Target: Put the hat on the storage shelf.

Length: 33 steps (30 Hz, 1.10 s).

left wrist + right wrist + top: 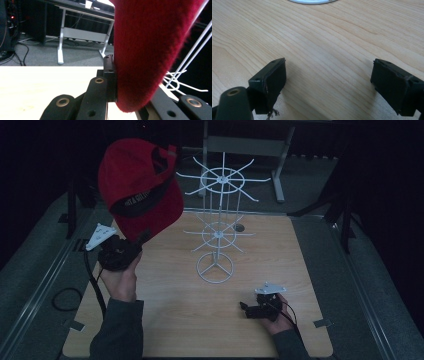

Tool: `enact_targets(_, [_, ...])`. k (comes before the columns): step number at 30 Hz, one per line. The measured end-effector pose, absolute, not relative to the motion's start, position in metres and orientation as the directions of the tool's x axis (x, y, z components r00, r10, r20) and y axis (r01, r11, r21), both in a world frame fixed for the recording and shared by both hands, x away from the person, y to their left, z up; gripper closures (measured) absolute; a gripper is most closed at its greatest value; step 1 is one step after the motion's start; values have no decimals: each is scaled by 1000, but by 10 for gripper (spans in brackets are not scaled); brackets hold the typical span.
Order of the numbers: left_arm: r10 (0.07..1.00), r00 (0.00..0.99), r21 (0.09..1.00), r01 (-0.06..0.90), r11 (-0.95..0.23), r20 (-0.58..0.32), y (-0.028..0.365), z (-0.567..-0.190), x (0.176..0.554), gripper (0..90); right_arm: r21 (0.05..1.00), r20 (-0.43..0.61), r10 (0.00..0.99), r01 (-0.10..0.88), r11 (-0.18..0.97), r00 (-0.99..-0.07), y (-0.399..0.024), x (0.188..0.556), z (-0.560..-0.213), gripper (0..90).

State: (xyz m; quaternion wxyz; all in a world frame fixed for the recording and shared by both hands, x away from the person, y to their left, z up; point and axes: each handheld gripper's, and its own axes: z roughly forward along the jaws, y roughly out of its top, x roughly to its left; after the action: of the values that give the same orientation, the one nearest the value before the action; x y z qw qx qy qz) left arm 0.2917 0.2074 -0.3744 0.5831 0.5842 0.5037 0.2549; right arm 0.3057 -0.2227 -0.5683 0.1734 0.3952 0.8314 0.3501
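Two tongs in play: our left tongs [134,241] are clamped tight on the brim of the red cap [137,185], holding it up in the air above the table's [170,320] far-left corner, just left of the white wire rack [217,227]. Our right tongs [329,82] sit low over the wood near the rack's ring base, jaws spread wide with nothing between them.

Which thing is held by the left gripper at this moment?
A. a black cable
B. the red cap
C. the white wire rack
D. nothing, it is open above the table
B: the left gripper is shut on the brim of the red cap, lifted above the table beside the white wire rack.
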Motion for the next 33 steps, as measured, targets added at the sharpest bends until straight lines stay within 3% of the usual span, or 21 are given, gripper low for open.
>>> enact_targets(33, [884,392,949,275,153,-256,199,-374,292,856,719,-12,778,535,443,-628,-223,306,-568,129])
